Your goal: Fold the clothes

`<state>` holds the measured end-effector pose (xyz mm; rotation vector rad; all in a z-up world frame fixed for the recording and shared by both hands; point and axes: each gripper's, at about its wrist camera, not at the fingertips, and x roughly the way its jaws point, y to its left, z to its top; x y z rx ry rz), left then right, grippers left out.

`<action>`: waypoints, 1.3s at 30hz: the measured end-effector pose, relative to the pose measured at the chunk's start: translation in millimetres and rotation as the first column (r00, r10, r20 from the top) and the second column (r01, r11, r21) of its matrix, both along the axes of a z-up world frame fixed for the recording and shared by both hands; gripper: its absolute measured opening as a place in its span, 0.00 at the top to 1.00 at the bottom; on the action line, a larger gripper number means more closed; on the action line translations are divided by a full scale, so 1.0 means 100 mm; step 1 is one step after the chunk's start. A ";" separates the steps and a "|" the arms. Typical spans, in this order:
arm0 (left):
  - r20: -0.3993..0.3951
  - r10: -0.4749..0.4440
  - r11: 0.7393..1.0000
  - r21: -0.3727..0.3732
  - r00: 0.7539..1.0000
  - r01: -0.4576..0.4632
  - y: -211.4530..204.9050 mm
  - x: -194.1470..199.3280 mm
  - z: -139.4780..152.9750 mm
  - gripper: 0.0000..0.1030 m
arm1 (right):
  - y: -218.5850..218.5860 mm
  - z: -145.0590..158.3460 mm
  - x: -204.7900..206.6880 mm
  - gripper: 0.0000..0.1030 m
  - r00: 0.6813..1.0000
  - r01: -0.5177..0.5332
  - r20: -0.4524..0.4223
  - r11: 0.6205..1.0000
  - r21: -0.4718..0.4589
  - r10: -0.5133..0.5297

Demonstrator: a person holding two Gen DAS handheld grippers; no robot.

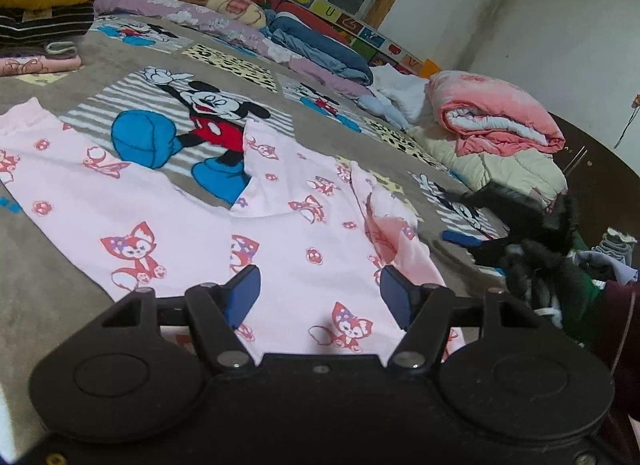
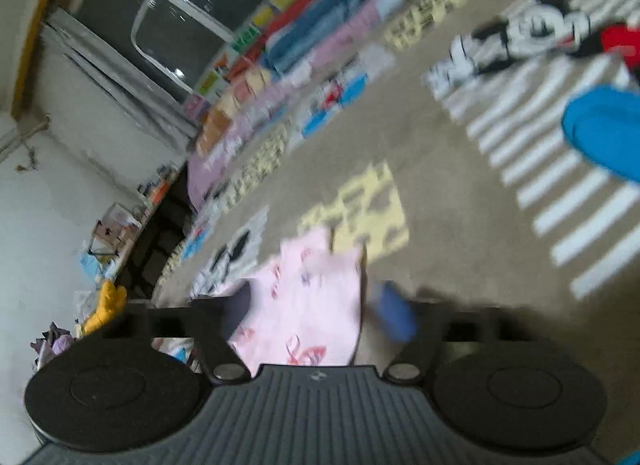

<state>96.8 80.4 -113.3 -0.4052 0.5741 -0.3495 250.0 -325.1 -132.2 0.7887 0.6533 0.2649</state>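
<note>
A pair of pink trousers (image 1: 280, 225) printed with red foxes is lying spread on a grey Mickey Mouse blanket (image 1: 208, 133) that is covering the bed. The legs are being seen stretching away from the left claw (image 1: 318, 297), one toward the left and one straight ahead, with the blanket showing between them. The left claw is being held just over the near end of the garment, its blue pads (image 1: 240, 297) standing wide apart with pink cloth visible in the gap; nothing is being gripped by it. At the right edge of the trousers a fold of cloth (image 1: 394, 233) is being raised off the blanket.

In the blurred right wrist view, the right claw (image 2: 316, 309) is being shown with its fingers apart and a piece of the pink trousers (image 2: 308, 305) lying between them. Whether the cloth is being touched by either pad cannot be told through the blur.

Folded quilts (image 1: 496, 121) are being kept further along the bed, well apart from the trousers.
</note>
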 end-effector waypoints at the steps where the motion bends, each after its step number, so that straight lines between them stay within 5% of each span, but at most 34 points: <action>1: 0.002 -0.003 1.000 0.001 1.000 0.003 -0.01 0.00 0.00 0.37 | 0.04 -0.04 0.04 0.38 1.000 -0.013 -0.015 1.000 -0.014 0.013; 7: -0.021 -0.017 1.000 0.008 1.000 0.018 -0.04 0.10 -0.06 0.37 | 0.09 -0.28 0.25 0.44 0.999 0.004 -0.050 1.000 0.026 -0.003; 17: -0.044 -0.024 1.000 -0.013 0.999 0.023 -0.03 0.20 -0.11 0.37 | 0.08 -0.36 0.44 0.92 1.000 -0.015 -0.002 0.999 0.036 0.015; 31: -0.029 -0.063 0.997 0.039 0.998 0.064 -0.17 0.09 -0.11 0.37 | -0.36 0.26 -0.28 0.94 0.975 0.137 0.176 0.990 -0.013 -0.133; 39: -0.036 -0.104 0.992 0.072 0.994 0.106 -0.30 0.06 -0.15 0.37 | -0.79 0.29 -0.93 0.94 0.941 0.266 0.203 0.963 0.043 -0.269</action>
